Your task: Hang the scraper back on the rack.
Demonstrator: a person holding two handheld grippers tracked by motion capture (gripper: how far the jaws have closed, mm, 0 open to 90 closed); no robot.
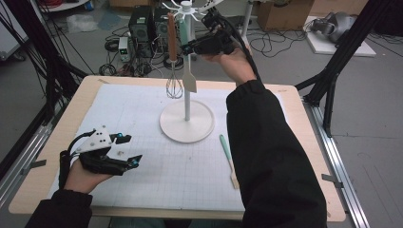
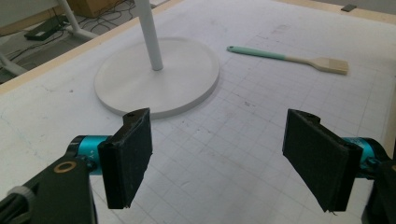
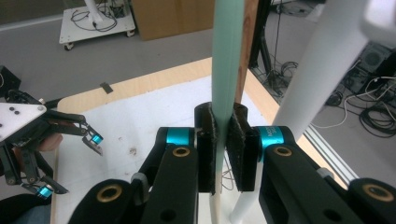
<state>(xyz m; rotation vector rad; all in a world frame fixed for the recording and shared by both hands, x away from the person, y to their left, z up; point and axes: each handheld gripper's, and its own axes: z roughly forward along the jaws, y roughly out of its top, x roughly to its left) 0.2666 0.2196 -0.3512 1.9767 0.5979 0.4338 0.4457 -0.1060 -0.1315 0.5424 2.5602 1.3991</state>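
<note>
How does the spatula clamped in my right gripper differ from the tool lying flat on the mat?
The hanging spatula is upright at the white rack, pinched on its mint handle by the shut right gripper; the brush lies flat on the mat, untouched, right of the rack's base. The spatula ends in a broad pale blade, the brush in a small tan head. Both have mint green handles.

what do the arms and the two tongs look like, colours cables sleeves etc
Both forearms wear black sleeves. The left tongs and right tongs are black, with flat black pads and turquoise rings behind them, plus brass-coloured pivot rings. A grey three-cornered plate with dark dots tops the left one. Black cables trail from them.
</note>
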